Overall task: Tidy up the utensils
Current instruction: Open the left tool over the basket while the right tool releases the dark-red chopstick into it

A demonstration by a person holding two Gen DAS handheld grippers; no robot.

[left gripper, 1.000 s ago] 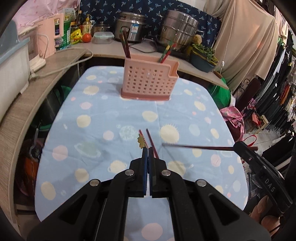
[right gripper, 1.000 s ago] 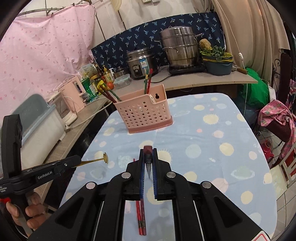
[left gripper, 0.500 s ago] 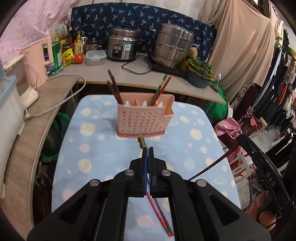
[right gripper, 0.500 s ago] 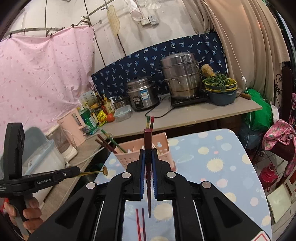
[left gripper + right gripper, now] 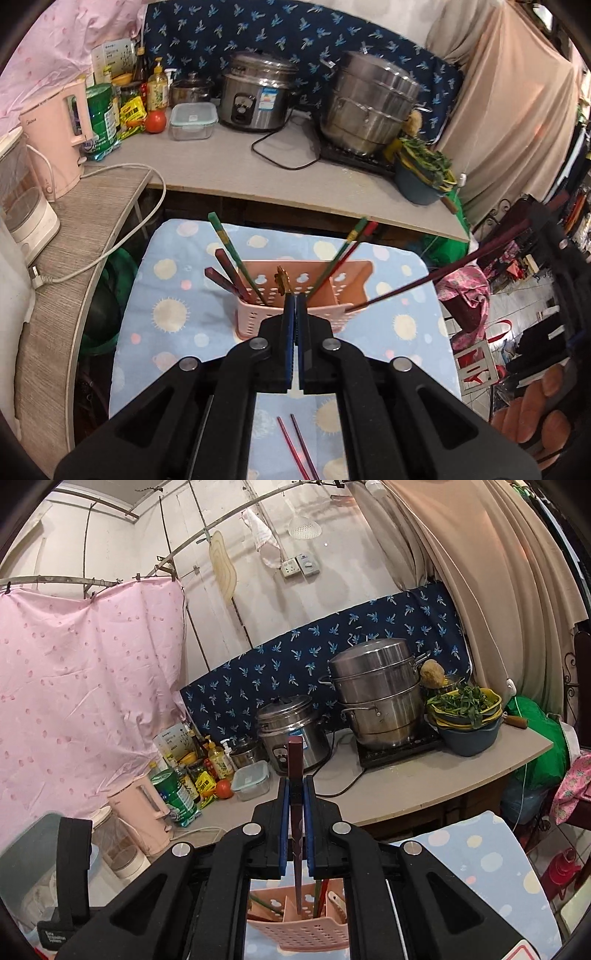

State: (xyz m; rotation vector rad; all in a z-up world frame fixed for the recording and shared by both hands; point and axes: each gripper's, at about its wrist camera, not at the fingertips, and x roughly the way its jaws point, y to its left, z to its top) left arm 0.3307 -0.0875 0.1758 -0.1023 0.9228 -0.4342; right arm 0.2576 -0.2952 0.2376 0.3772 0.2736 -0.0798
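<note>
Left gripper [image 5: 294, 295] pinched nearly shut on a thin gold utensil with a flower-shaped end [image 5: 282, 277], held just above the pink perforated utensil caddy [image 5: 295, 317] on the dotted tablecloth [image 5: 173, 295]. Right gripper [image 5: 295, 779] clamped on a dark maroon chopstick [image 5: 295, 812] (tip pointing down into the caddy). Two red chopsticks [image 5: 297, 456] lying loose on the cloth.
</note>
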